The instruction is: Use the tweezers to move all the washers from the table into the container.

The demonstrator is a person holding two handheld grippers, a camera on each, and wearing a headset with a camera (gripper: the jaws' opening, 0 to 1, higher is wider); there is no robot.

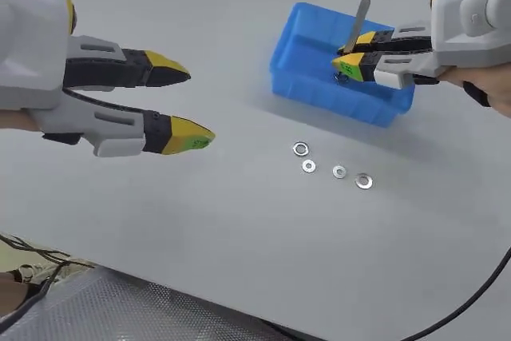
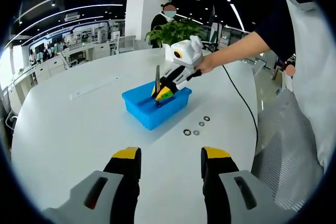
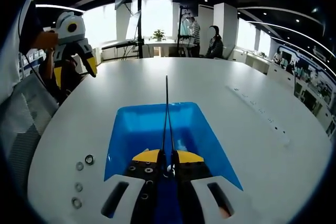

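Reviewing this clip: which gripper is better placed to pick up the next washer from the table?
Right. The right gripper is shut on the thin metal tweezers above the blue plastic container, nearer the four silver metal washers. The left gripper is open, empty and farther away.

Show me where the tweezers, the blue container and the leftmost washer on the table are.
tweezers (image 1: 362, 15), head view, on the upper part of the upright metal strip.
blue container (image 1: 319, 92), head view, on its near outer wall.
leftmost washer (image 1: 300, 148), head view, centre of the ring.
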